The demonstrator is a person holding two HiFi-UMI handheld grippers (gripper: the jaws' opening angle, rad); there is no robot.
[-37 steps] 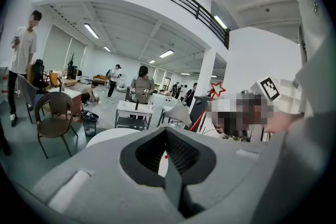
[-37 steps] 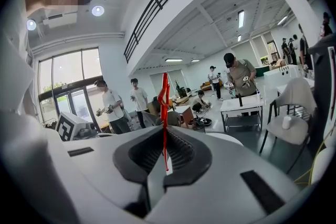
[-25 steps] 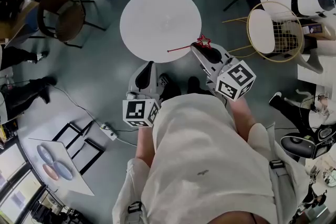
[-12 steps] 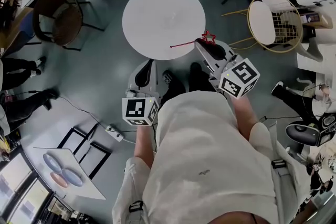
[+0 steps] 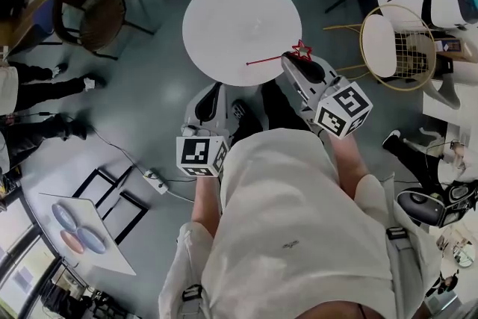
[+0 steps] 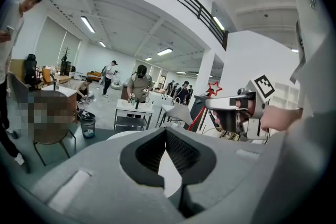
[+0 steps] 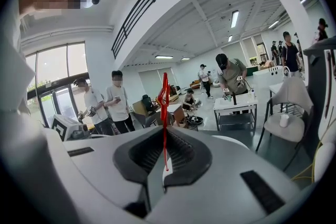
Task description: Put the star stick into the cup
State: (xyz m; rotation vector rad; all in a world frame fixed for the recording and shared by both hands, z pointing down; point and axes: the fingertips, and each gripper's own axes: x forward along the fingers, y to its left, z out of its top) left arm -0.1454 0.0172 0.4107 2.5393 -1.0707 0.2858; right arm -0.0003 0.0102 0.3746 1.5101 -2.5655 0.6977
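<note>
Head view, large to small. Person (image 5: 291, 220) in a white top stands on a grey floor (image 5: 149, 86). A round white desk (image 5: 241, 19) is just ahead, w/ a wire chair (image 5: 392, 37) to its right. R claw (image 5: 290, 62) is clenched on the star stick (image 5: 272, 60). The red star sits just beside the claw tips & the thin shaft points left over the desk's near edge. Right gripper view: the stick is pinched between both pads. L claw (image 5: 212, 91) is clenched on nothing, pads together, held near the body & short of the desk.
</note>
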